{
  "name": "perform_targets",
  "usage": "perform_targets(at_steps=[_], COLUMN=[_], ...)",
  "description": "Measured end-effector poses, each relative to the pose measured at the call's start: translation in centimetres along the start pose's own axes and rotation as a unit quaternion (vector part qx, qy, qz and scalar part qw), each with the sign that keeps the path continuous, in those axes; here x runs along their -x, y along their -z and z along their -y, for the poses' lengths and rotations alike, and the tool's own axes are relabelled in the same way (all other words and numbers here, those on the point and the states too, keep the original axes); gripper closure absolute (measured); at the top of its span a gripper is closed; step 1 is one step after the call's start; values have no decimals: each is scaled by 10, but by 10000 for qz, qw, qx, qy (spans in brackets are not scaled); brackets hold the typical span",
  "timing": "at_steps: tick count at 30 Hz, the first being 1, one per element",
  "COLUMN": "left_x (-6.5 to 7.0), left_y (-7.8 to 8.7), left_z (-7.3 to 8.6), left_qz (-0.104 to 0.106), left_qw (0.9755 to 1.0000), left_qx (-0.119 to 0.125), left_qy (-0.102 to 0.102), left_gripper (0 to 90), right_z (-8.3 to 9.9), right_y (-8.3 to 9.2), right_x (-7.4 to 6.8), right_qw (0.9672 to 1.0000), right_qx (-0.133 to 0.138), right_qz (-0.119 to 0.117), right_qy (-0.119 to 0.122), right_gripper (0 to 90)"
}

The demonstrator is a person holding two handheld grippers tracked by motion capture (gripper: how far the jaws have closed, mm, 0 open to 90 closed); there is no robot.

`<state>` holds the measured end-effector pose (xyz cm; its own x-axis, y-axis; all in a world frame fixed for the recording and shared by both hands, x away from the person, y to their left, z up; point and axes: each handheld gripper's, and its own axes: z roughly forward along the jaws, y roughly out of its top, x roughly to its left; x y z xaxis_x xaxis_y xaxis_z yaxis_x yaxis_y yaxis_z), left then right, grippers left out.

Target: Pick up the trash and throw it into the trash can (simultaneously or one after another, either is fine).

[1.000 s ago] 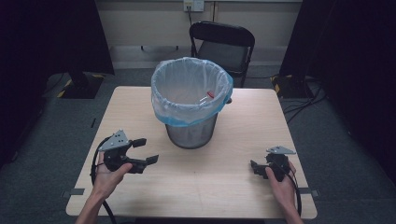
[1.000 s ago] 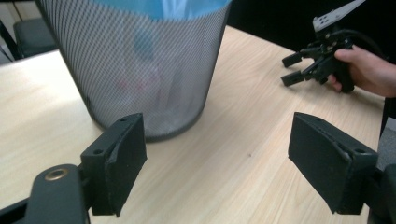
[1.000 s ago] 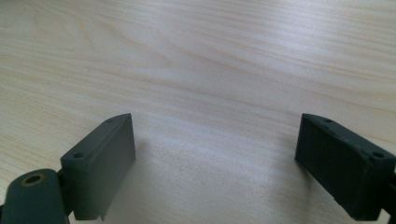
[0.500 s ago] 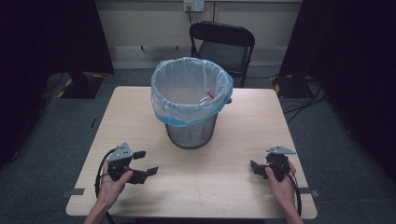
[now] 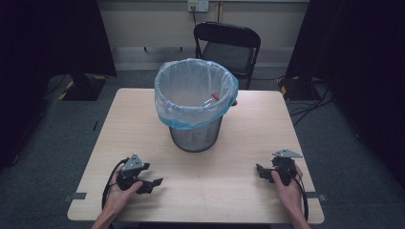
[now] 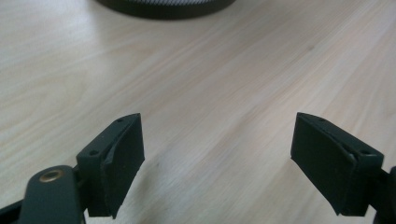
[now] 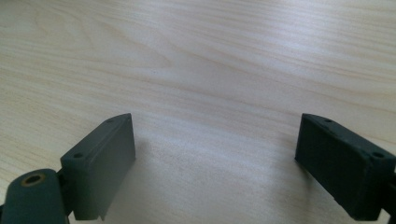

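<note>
Table [image 5: 143, 119]: pale wood, mostly bare
Bin [image 5: 196, 136]: metal, stiff, stands mid-table; probably light, best taken by the rim
Liner [image 5: 191, 83]: thin, soft, slippery plastic, tears easily
Left gripper [image 5: 155, 183]: jaws wide, empty
Right gripper [image 5: 259, 171]: jaws wide, empty

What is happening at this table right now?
A person sits at a wooden table with a hand-held gripper in each hand. The left hand-held gripper and the right hand-held gripper both rest low near the table's front edge, jaws wide open with nothing between them. In the middle stands a metal bin lined with a clear plastic bag; a small item with a red part lies inside, too small to identify. Neither gripper touches the bin.
</note>
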<state>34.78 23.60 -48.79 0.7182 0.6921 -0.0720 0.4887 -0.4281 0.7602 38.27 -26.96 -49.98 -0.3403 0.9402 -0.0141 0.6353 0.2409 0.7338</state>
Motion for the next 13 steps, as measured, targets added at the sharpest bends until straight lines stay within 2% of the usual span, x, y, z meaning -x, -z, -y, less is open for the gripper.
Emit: perform_targets(at_steps=[4,5,8,13], left_x=[6,7,8,9], left_y=[-9,-11,-12,-12], left_z=[3,4,7,7], left_qz=[-184,-192,-249,-280], left_qw=[9991,9989,9992,9992], left_qx=[-293,-328,-190,-184], left_qy=[-255,-268,-258,-227], left_gripper=[172,173,154,149], right_z=[0,0,0,0], right_y=[0,0,0,0], right_x=[0,0,0,0], right_qw=[10000,10000,10000,10000], right_qx=[0,1,0,1], right_qz=[0,0,0,0], right_qy=[1,0,2,1], right_gripper=[110,110,110,110])
